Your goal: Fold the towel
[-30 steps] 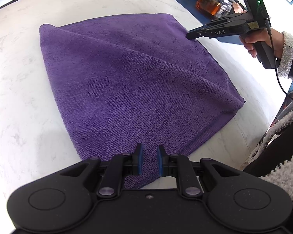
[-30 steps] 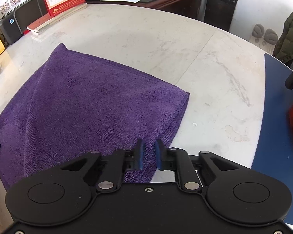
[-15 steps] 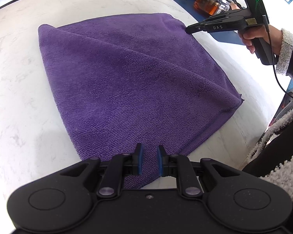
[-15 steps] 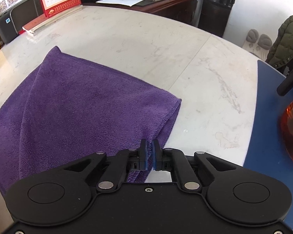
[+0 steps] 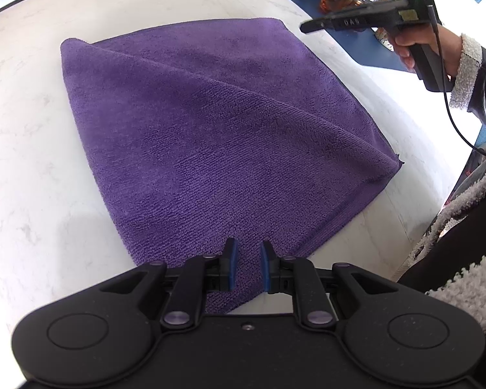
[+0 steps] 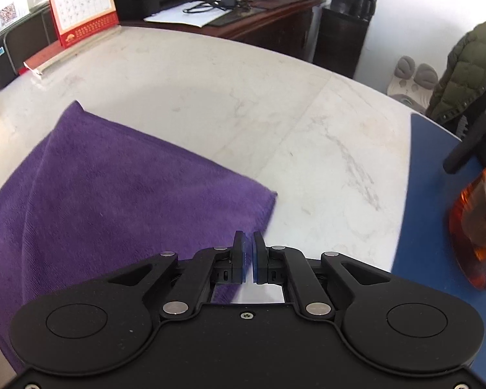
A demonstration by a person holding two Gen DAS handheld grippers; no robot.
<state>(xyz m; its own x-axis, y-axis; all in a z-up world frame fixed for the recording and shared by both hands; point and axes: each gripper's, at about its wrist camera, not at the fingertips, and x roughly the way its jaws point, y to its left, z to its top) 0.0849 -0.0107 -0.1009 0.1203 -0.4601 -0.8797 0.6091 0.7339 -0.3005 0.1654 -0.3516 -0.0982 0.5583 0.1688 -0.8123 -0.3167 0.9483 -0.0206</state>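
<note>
We see a pale marbled table (image 5: 32, 168) that carries a purple towel (image 5: 217, 136), already folded into a doubled layer, lying flat with a soft ridge running diagonally across it. At the table's far right lies a blue mat (image 6: 437, 214) bearing a glass pot of amber liquid (image 6: 476, 233). A red desk calendar (image 6: 81, 3) stands at the table's far edge in the right wrist view.

We note that the left tool (image 5: 248, 265) hangs over the towel's near corner, its blue pads slightly parted with cloth visible beneath them; we cannot tell whether they pinch it.

The right tool (image 6: 248, 261), held in a hand (image 5: 414, 45), is clenched with nothing between its pads, beside the towel's far right corner.
</note>
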